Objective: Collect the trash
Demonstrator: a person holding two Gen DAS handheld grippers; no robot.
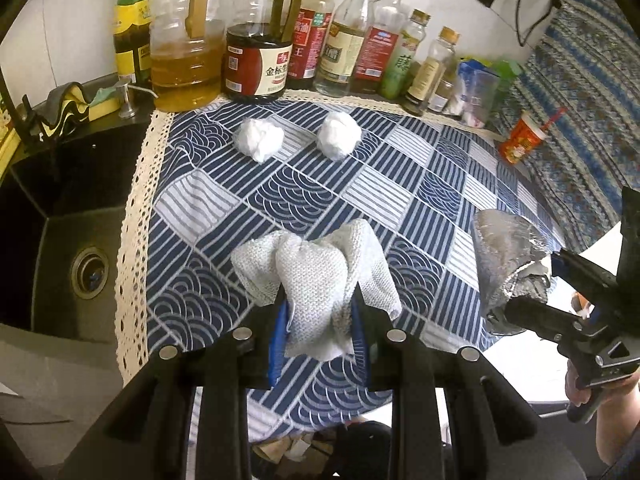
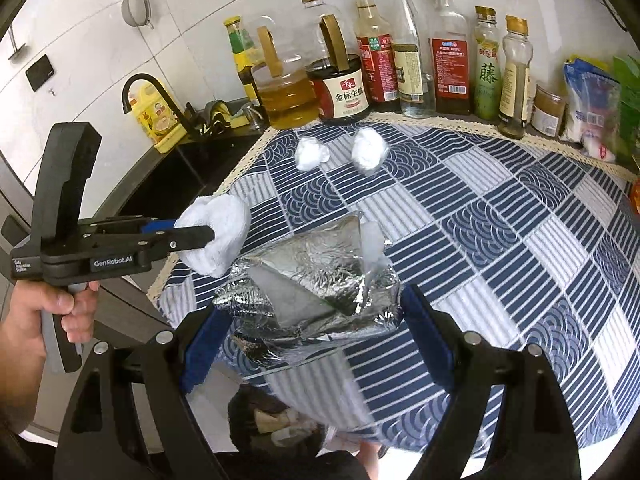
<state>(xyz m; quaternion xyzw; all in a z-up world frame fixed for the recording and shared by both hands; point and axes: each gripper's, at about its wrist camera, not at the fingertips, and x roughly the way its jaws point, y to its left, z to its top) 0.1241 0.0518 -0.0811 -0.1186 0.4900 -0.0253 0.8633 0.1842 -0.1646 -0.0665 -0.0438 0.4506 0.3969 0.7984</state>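
Observation:
My left gripper is shut on a bunched white woven cloth, held above the near edge of the blue patterned tablecloth. In the right wrist view the same gripper shows at the left with the cloth in it. My right gripper stands wide with its blue pads pressed on a crumpled silver foil wrapper, lifted off the cloth. That foil also appears at the right of the left wrist view. Two crumpled white paper balls lie side by side at the far end of the table.
A row of oil and sauce bottles lines the back edge. A black sink lies to the left, with a tap. A red cup lies at the right. Below the table's near edge sits a dark bin with scraps.

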